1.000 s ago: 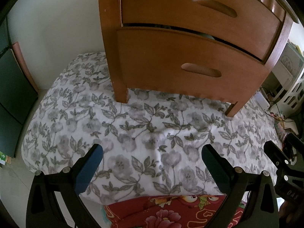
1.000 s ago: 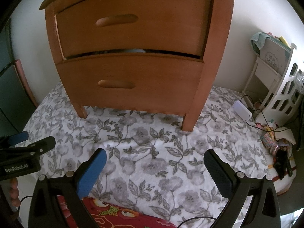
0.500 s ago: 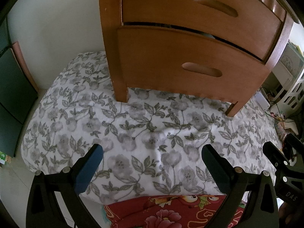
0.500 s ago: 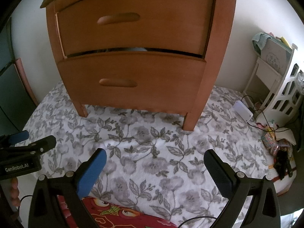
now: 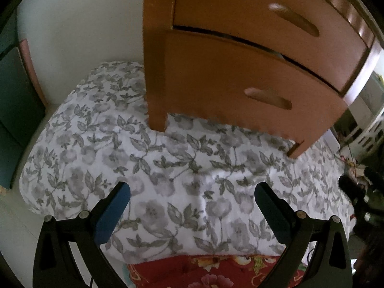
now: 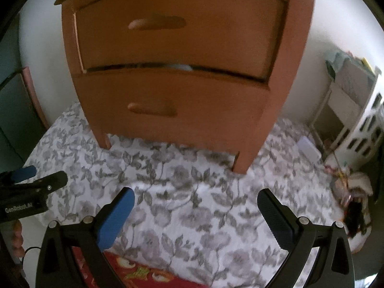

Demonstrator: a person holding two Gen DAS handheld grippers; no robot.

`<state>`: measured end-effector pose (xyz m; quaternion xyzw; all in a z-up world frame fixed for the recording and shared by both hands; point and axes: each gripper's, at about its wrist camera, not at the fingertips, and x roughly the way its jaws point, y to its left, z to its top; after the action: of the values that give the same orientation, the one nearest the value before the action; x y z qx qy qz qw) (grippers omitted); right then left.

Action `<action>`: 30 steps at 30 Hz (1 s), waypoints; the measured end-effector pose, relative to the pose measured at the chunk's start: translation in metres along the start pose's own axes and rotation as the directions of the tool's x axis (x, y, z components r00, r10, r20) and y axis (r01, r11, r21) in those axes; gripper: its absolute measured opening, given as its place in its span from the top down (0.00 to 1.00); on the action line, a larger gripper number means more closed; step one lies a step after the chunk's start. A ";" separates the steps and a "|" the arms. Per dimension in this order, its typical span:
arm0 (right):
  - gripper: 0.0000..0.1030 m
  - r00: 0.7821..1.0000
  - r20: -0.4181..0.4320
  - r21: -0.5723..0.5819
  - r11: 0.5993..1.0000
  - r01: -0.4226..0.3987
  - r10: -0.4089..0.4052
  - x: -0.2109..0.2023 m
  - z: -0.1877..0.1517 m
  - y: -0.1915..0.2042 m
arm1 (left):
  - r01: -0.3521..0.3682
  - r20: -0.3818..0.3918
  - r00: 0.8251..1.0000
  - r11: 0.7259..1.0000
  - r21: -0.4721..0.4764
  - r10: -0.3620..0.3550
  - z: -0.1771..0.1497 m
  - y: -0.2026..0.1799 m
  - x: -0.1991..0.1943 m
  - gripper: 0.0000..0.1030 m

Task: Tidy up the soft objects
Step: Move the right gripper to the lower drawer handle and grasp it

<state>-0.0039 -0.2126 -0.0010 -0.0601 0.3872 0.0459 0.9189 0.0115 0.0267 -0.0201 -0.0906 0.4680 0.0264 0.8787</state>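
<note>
A white quilt with grey flowers lies spread on the floor; it also shows in the right wrist view. A red patterned cloth lies under its near edge, and shows in the right wrist view. My left gripper is open and empty above the quilt's near part. My right gripper is open and empty above the quilt too. The left gripper also shows at the left of the right wrist view.
A wooden two-drawer nightstand stands on the quilt's far part; its lower drawer is slightly ajar with something pale inside. White furniture and clutter with cables stand at the right. A dark cabinet is at the left.
Both grippers have moved slightly forward toward the nightstand, which now looks nearer and blurred. Both stay open and empty.
</note>
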 end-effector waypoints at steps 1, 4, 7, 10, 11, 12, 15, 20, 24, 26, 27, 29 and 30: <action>0.00 1.000 0.014 -0.016 1.000 0.004 -0.004 0.000 0.006 0.000 | -0.004 0.008 1.000 1.000 -0.004 0.004 0.001 0.003 0.000 0.00; 0.00 0.999 0.054 -0.067 0.998 0.007 -0.003 0.002 0.027 0.003 | -0.007 0.021 1.000 1.000 -0.014 0.007 0.006 0.010 0.002 0.00; 0.00 0.995 0.098 -0.126 0.992 -0.015 0.028 0.006 0.047 0.006 | 0.009 0.038 0.999 1.000 -0.029 -0.008 0.011 0.020 0.004 0.00; 0.00 0.993 0.114 -0.187 0.982 -0.019 0.041 0.016 0.068 0.009 | 0.029 0.053 0.998 0.998 -0.048 -0.027 0.013 0.029 0.005 0.00; 0.00 0.992 0.119 -0.205 0.979 -0.019 0.045 0.020 0.074 0.010 | 0.035 0.061 0.998 0.998 -0.055 -0.032 0.014 0.031 0.006 0.00; 0.00 0.991 0.122 -0.222 0.975 -0.018 0.046 0.023 0.079 0.012 | 0.037 0.068 0.997 0.998 -0.060 -0.033 0.014 0.033 0.007 0.00; 0.00 0.990 0.132 -0.266 0.964 -0.006 0.042 0.034 0.092 0.016 | 0.045 0.087 0.995 0.996 -0.074 -0.038 0.015 0.037 0.009 0.00; 0.00 0.990 0.132 -0.330 0.944 0.003 0.043 0.051 0.107 0.023 | 0.055 0.117 0.992 0.995 -0.079 -0.046 0.016 0.038 0.011 0.00; 0.00 0.991 0.123 -0.381 0.925 0.000 0.051 0.064 0.114 0.031 | 0.067 0.145 0.988 0.995 -0.067 -0.057 0.016 0.038 0.012 0.00; 0.00 0.992 0.117 -0.401 0.916 0.000 0.051 0.070 0.118 0.035 | 0.079 0.156 0.985 0.995 -0.064 -0.068 0.016 0.038 0.012 0.00; 0.00 0.992 0.115 -0.408 0.913 0.000 0.051 0.073 0.119 0.037 | 0.083 0.160 0.984 0.995 -0.064 -0.072 0.016 0.038 0.012 0.00; 0.00 0.993 0.105 -0.419 0.908 -0.007 0.056 0.080 0.121 0.041 | 0.100 0.160 0.983 0.993 -0.064 -0.089 0.016 0.038 0.013 0.00; 0.00 0.993 0.100 -0.424 0.906 -0.011 0.059 0.082 0.121 0.041 | 0.115 0.157 0.982 0.991 -0.065 -0.103 0.016 0.038 0.014 0.00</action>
<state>0.1329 -0.1512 0.0205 -0.2480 0.3175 0.1486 0.9031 0.0270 0.0662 -0.0280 -0.1462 0.3923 0.0025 0.9081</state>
